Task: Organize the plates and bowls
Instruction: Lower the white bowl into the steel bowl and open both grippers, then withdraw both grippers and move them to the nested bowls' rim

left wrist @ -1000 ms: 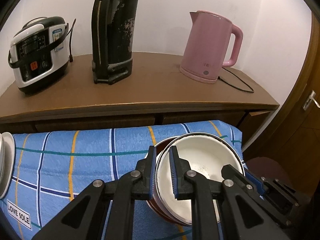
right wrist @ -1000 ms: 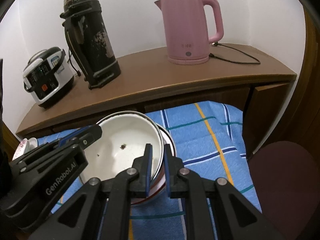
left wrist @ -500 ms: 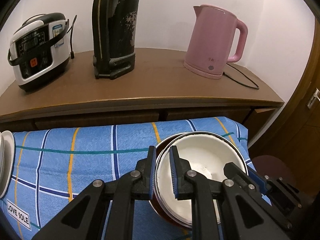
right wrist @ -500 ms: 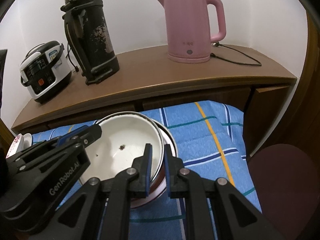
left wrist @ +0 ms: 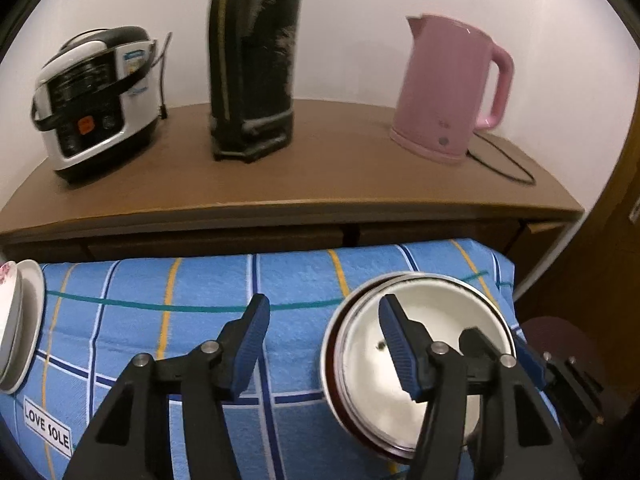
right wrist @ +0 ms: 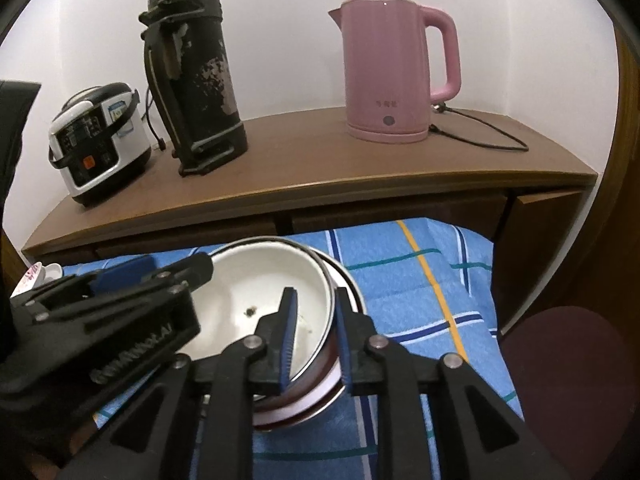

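Left wrist: left gripper [left wrist: 324, 316] opening, pads clear of white bowl [left wrist: 432, 320] stacked on blue checked cloth [left wrist: 160, 280] | Right wrist: right gripper [right wrist: 314, 338] opening, jaws straddling the bowl's rim, barely apart.

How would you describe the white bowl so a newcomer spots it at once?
Start at the blue checked cloth below the wooden counter. Near its right end sits a stack of bowls; the white bowl is the top one, nested inside. Unlike the dishes at the cloth's far left edge, it has a dark speck inside.
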